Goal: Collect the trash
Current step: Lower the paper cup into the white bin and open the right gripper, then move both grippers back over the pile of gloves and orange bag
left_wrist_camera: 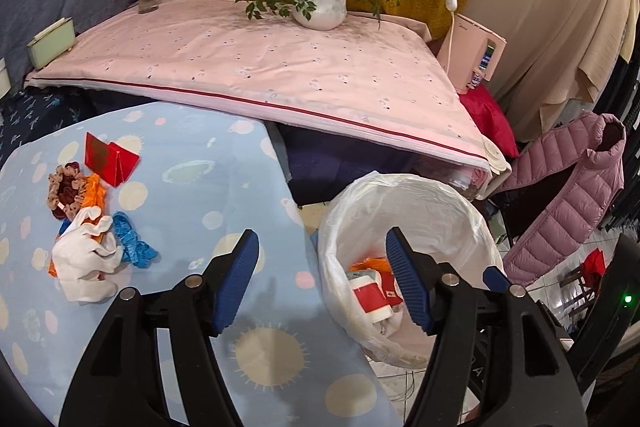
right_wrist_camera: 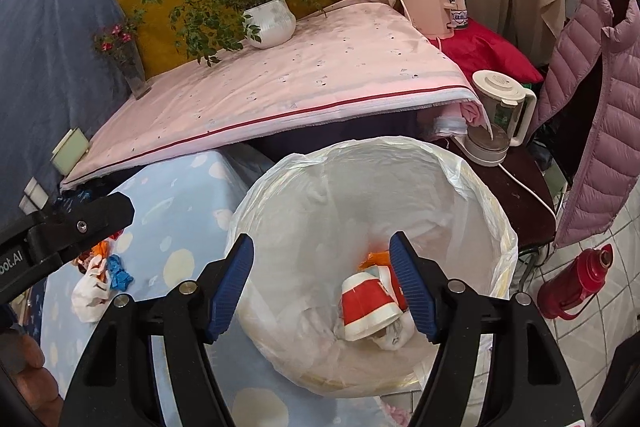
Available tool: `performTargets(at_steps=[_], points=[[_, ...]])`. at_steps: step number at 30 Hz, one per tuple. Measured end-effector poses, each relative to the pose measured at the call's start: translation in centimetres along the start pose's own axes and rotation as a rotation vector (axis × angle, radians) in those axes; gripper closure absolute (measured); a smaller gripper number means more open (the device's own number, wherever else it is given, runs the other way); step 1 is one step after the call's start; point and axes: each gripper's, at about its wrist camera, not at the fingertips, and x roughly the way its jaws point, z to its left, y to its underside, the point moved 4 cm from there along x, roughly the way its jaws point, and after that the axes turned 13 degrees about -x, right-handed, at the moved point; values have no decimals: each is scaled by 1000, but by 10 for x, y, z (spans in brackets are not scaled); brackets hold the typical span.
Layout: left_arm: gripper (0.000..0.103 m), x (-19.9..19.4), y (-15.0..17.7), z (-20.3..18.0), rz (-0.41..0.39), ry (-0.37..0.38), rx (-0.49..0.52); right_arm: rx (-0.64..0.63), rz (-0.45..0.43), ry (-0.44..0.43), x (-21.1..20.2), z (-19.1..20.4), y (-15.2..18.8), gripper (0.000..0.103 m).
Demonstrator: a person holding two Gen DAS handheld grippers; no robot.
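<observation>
The remaining trash pile (left_wrist_camera: 90, 227) lies on the blue patterned surface (left_wrist_camera: 192, 187), ahead and to the left of our left hand-held gripper (left_wrist_camera: 322, 283), whose jaws stand spread and empty. Our right hand-held gripper (right_wrist_camera: 322, 283), likewise spread and empty, hangs over the lined bin (right_wrist_camera: 472, 195), so we judge the left one nearer.

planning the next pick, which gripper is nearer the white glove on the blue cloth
Left. The left gripper hangs beside the white glove; the right gripper is over the bin.

blue table (left_wrist_camera: 192, 187) bearing scraps (left_wrist_camera: 92, 227)
</observation>
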Motion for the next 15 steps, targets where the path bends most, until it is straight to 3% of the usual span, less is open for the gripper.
performTargets(at_steps=[15], points=[[40, -8, -3, 46, -23, -60, -59, -82, 15, -31, 1, 46, -1, 35]])
